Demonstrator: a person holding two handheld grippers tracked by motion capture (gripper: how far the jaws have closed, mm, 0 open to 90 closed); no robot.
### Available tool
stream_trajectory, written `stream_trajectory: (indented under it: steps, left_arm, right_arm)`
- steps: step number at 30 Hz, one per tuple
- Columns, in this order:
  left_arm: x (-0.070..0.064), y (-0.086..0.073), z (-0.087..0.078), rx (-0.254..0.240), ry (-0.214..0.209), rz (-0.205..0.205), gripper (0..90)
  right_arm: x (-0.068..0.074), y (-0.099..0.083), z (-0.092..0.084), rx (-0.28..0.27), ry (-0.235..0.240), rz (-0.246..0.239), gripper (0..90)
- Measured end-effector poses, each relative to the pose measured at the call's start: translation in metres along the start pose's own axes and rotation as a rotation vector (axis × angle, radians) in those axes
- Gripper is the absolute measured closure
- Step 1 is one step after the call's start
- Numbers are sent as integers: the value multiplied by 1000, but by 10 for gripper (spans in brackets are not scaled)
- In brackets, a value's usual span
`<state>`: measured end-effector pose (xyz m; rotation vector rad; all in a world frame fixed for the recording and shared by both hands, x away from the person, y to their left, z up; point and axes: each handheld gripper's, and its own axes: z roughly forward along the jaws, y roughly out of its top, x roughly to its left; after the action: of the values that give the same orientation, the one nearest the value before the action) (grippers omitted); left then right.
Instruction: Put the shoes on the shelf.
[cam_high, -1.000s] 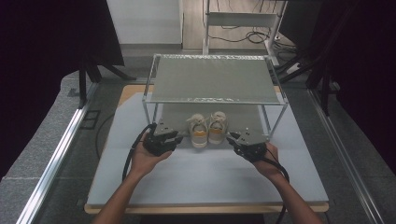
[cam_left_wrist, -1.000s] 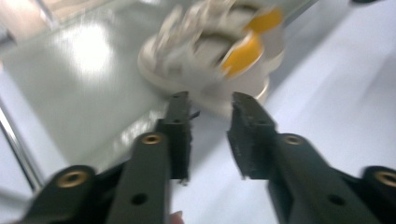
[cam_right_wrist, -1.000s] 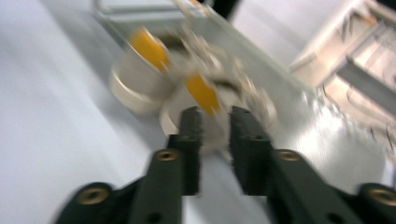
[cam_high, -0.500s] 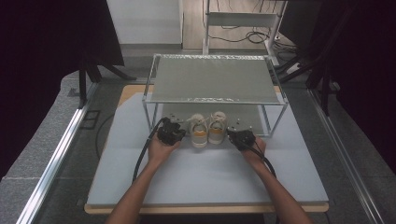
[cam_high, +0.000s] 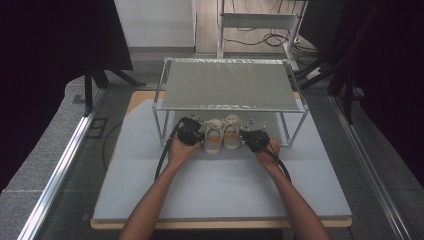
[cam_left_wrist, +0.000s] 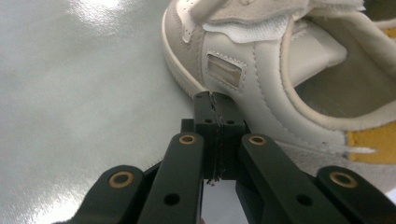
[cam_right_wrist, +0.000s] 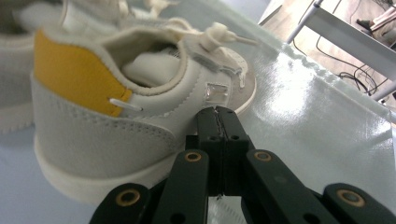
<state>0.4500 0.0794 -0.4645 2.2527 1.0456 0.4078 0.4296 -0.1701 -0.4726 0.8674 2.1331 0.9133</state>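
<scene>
Under the metal shelf rack (cam_high: 230, 90) on our pale table (cam_high: 220, 185), the two sneakers (cam_high: 222, 134) sit side by side, untouched, while our left gripper (cam_left_wrist: 211, 100) and right gripper (cam_right_wrist: 217, 114), both clenched empty, flank them, so grasping and moving remain.

Cream shoes (cam_high: 221, 134) with yellow heel patches; black tools (cam_left_wrist: 215, 100).

- No text, brand, number or sign can be read anywhere in these views.
- The small clear rectangular tab (cam_left_wrist: 225, 71) on the side of the left cream leather-and-suede shoe (cam_left_wrist: 299, 79) is blank.
- The matching tab (cam_right_wrist: 217, 92) on the right cream shoe with the yellow heel patch (cam_right_wrist: 135, 107) is blank too.
</scene>
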Motion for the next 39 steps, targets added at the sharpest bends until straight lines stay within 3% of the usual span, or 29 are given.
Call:
stream_trajectory:
  steps: [1,3,4,5,6,7,8,9,11,12,13,16,17,21,24,27,29,31,33,39]
  left_arm:
    - [-5,0,3,1,-40,-93,893]
    - [-10,1,4,-14,-40,-208,893]
    - [-11,2,5,-22,-36,-234,891]
    - [-7,3,3,-16,18,-165,884]
    - [-13,3,5,-28,-35,-252,877]
    - [-10,3,3,-18,31,-198,868]
    - [-10,1,2,-15,42,-186,856]
    - [-6,-1,1,-11,36,-143,844]
    - [5,-6,-4,-16,-21,10,839]
    - [-4,-12,-11,-18,9,-83,842]
    - [-3,-16,-16,-31,14,-38,848]
    - [-12,-32,-29,-34,3,3,857]
    - [-19,-37,-33,-35,-10,-49,863]
    - [-34,-48,-46,-54,-43,-25,876]
    - [-46,-45,-53,-88,-73,-2,885]
    - [-52,-38,-50,-66,-73,29,886]
    - [-51,-34,-44,-45,-65,42,883]
    - [-48,-30,-39,-51,-79,13,891]
    - [-47,-29,-38,-53,-78,9,892]
    - [-41,-21,-30,-51,-67,-1,890]
  right_arm:
    - [-1,1,1,-3,-1,-1,893]
    - [-3,4,2,-11,-3,1,892]
    - [-5,5,2,-11,-9,-5,892]
    - [-6,6,2,-8,-11,-10,891]
    - [-7,6,3,-8,-15,-14,885]
    - [-8,5,2,-5,-14,-13,873]
    - [-8,4,2,2,-12,-19,858]
    - [-8,2,1,13,-23,-33,848]
    - [-8,-2,-4,23,-33,-45,845]
    - [-7,-4,-10,-1,-34,-37,862]
    - [-7,-6,-18,-27,-25,-33,869]
    - [0,-12,-40,-73,-5,-59,885]
    - [4,-14,-46,-79,4,-74,888]
    - [20,-18,-61,-87,61,-133,890]
    - [32,-15,-61,-67,96,-205,889]
    - [36,-9,-53,-49,107,-217,888]
    - [36,-6,-47,-39,102,-205,886]
    - [34,-4,-40,-28,81,-193,875]
    - [31,-3,-36,-32,89,-162,874]
    - [33,-1,-33,-29,74,-168,874]
